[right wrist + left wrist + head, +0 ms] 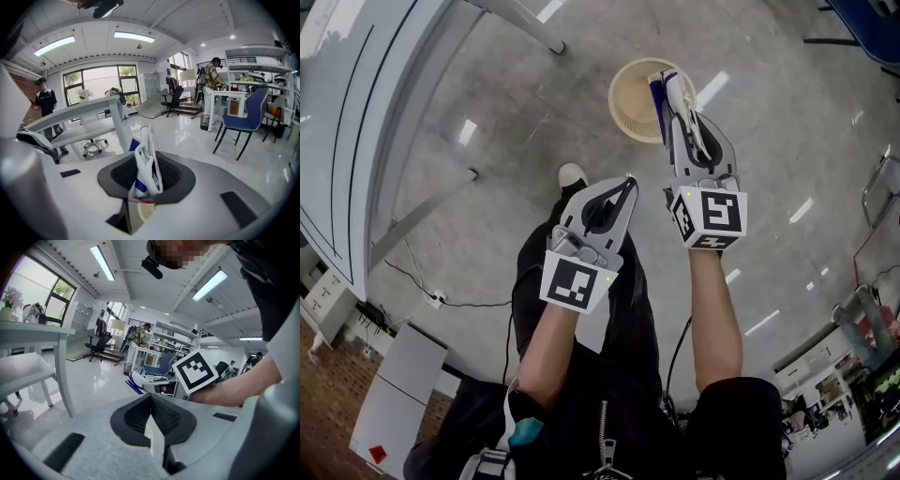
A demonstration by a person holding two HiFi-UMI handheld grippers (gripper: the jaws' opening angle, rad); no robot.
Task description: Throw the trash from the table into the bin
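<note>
Looks out over the left claw [151,401], low in the middle, with both dark pads [131,420] pressed together and nothing between them. Shows the right claw [149,386] just behind, with a black-and-white marker cube [196,371] on it and a white and blue wrapper [132,382] sticking out of its tip. Shows a bare arm [234,387] reaching in from the right. Shows a white desk [33,329] on the left with flowers [11,296] on top. Farther off, a shiny floor [93,383], a black office chair [96,345], a blue chair [159,365] and long lights [104,262] on the ceiling.
</note>
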